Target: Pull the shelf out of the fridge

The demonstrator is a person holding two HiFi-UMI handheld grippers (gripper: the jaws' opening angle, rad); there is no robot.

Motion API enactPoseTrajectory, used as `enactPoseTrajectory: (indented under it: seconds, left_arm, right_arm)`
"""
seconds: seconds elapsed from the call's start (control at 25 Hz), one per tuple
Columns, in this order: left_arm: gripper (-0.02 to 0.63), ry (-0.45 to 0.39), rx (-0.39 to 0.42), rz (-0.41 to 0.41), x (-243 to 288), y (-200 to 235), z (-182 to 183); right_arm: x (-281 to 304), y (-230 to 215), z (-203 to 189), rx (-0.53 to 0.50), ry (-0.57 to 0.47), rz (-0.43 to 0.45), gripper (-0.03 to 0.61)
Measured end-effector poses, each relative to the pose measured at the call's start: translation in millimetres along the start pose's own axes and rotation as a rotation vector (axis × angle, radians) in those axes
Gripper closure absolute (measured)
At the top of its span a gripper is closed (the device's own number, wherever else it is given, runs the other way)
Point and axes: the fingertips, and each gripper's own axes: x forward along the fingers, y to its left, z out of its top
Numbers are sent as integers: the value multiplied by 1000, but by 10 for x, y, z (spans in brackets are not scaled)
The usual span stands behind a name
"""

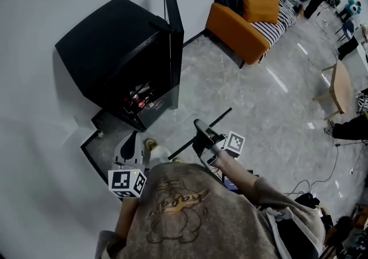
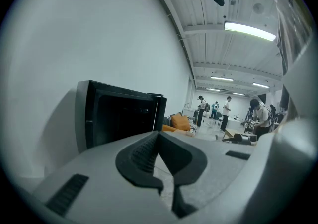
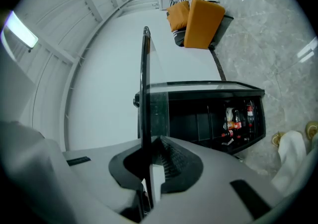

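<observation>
The black fridge [image 1: 109,57] stands against the wall with its door [image 1: 172,22] swung open; bottles [image 1: 138,96] show low inside. The shelf [image 1: 215,120], a thin dark-edged glass pane, is outside the fridge and appears edge-on as a dark line over the floor. My right gripper [image 1: 200,128] is shut on it. In the right gripper view the shelf [image 3: 144,94] runs up from between the pads of the right gripper [image 3: 151,153], in front of the fridge [image 3: 208,113]. My left gripper [image 1: 133,135] hangs near the fridge's front corner; the left gripper [image 2: 158,136] is shut on nothing.
An orange sofa [image 1: 253,16] with striped cushions stands along the wall beyond the fridge. A wooden table [image 1: 340,85] is at the right, and cables [image 1: 313,180] trail on the floor. Several people [image 2: 226,111] stand far across the room.
</observation>
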Motion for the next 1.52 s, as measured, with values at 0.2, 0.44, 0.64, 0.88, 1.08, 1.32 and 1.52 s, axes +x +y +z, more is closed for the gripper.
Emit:
enactPoseTrajectory:
  seconds: [0.2, 0.44, 0.64, 0.88, 1.08, 1.32, 1.52]
  left_arm:
    - [607, -9, 6, 6, -30, -24, 98]
    - [608, -24, 5, 16, -5, 40, 161]
    - [607, -34, -10, 20, 16, 37, 177]
    - [607, -31, -20, 23, 4, 50, 150]
    - [607, -28, -25, 28, -34, 43, 144]
    - [607, -18, -24, 31, -66, 71, 131]
    - [607, -12, -30, 23, -103, 96, 93]
  right_arm:
    - [-149, 223, 58, -6, -21, 4, 548]
    - [-170, 410, 92, -23, -26, 37, 548]
    - [-145, 506, 77, -20, -12, 61, 548]
    - [-92, 573, 22, -37, 28, 91, 548]
    - [-89, 596, 12, -13, 59, 101, 548]
    - [-60, 607, 34, -35, 94, 93, 548]
    - [-43, 648, 14, -28, 84, 111, 548]
